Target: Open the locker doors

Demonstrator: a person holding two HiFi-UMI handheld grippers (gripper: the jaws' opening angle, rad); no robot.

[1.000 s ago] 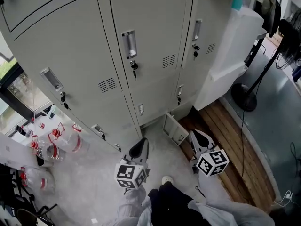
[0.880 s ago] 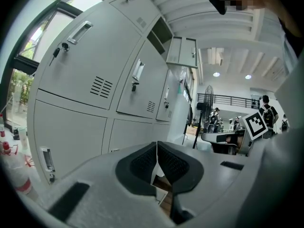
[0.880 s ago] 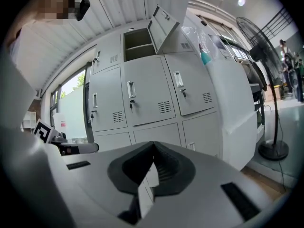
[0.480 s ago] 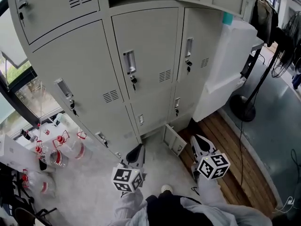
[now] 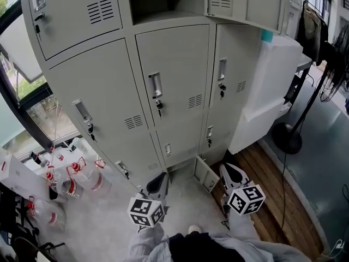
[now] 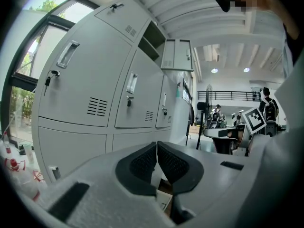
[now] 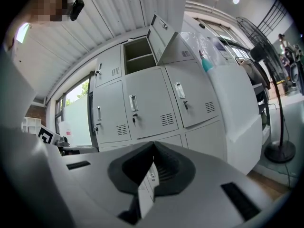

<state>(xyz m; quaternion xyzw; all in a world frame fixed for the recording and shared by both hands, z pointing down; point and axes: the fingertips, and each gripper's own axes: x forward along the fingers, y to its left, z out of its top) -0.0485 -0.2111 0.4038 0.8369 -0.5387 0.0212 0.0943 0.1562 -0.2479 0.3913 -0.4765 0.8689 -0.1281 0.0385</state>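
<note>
Your left hand-held gripper (image 6: 156,147) and right hand-held gripper (image 7: 153,150), both pressed together and empty, have risen toward the closed middle locker door (image 5: 172,75).

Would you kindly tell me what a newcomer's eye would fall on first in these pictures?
The bank of grey lockers fills the head view, with one open compartment at the top centre and a small door standing ajar at floor level. Below, the left tool and right tool, jaws together, point toward the lockers. At lower left, clear jugs with red caps sit on the floor.
</note>
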